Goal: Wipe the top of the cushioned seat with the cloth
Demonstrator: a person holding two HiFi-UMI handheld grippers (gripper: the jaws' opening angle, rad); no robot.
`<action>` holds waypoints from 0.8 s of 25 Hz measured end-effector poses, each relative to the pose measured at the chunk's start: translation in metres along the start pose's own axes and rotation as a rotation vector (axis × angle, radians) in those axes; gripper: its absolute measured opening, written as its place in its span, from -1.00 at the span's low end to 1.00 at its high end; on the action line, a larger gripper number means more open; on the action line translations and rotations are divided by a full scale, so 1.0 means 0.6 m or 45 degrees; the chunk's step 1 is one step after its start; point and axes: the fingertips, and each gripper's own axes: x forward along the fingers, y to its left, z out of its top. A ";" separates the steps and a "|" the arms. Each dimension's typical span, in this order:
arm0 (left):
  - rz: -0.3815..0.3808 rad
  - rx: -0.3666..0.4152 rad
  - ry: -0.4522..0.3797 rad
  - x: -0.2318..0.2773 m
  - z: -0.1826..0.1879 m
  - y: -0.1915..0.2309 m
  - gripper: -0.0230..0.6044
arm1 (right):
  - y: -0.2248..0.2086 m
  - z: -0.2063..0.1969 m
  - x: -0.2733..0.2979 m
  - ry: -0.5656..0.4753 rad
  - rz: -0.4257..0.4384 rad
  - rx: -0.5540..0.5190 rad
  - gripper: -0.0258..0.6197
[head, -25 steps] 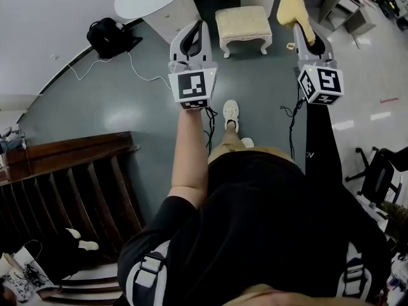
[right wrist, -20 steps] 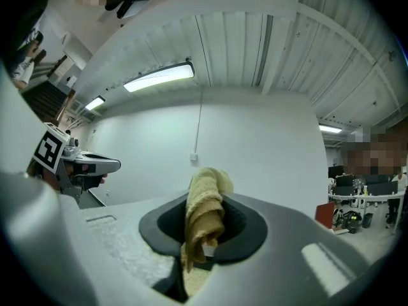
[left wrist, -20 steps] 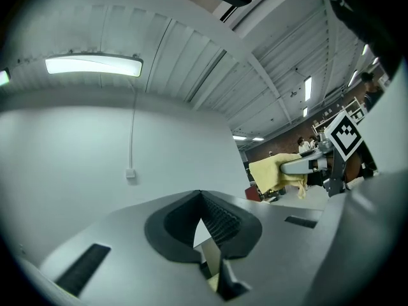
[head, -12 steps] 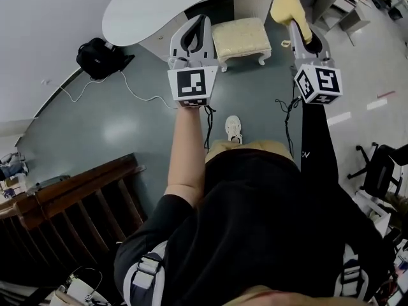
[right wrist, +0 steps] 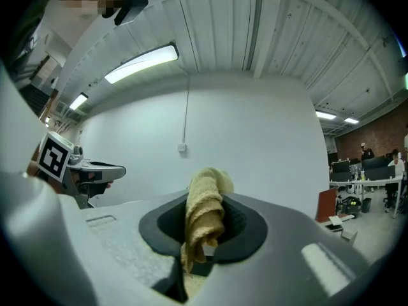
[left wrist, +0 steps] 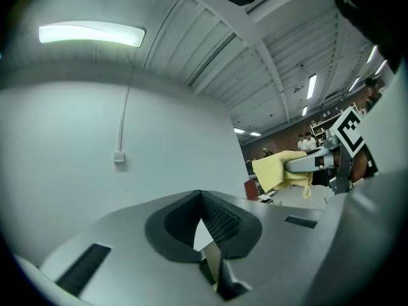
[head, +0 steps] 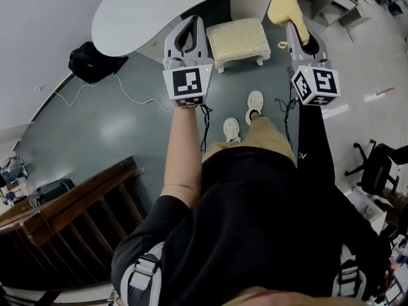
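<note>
**A:** Starting closest in, what might trip this up?

**B:** The cables (head: 208, 127) hanging from both grippers swing just above the person's shoes (head: 255, 101) on the floor (head: 121, 116). A foot could catch one in mid-stride. The left gripper (head: 193, 24) has its jaws together with nothing between them, so it isn't ready to steady anything.

**A:** And the cloth?

**B:** The right gripper (right wrist: 204, 231) is clamped on the yellow cloth (right wrist: 205, 206), but only on a bunched fold, and the rest sticks up loose past the tips. I think dragging it over the textured cushion could pull it free, or leave the jaw tips rubbing the fabric instead of the cloth.

**A:** Where's the seat?

**B:** The cushioned footstool (head: 239, 36) stands on the floor ahead of both grippers, close against the curved edge of the white tabletop (head: 143, 14). Nothing touches it yet. It looks light on its curved legs, so a firm wipe may push it along the smooth floor. A high sweep could also knock the tabletop edge.

**A:** What's changed from a moment ago?

**B:** The right foot has stepped ahead of the left. The black bag (head: 89, 61) sits further left in the head view. The cloth stays clamped, and the left jaws stay shut.
</note>
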 end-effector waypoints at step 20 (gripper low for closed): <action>0.101 -0.110 0.132 0.276 -0.159 0.025 -0.91 | -0.066 -0.224 0.326 0.325 0.493 0.029 -0.74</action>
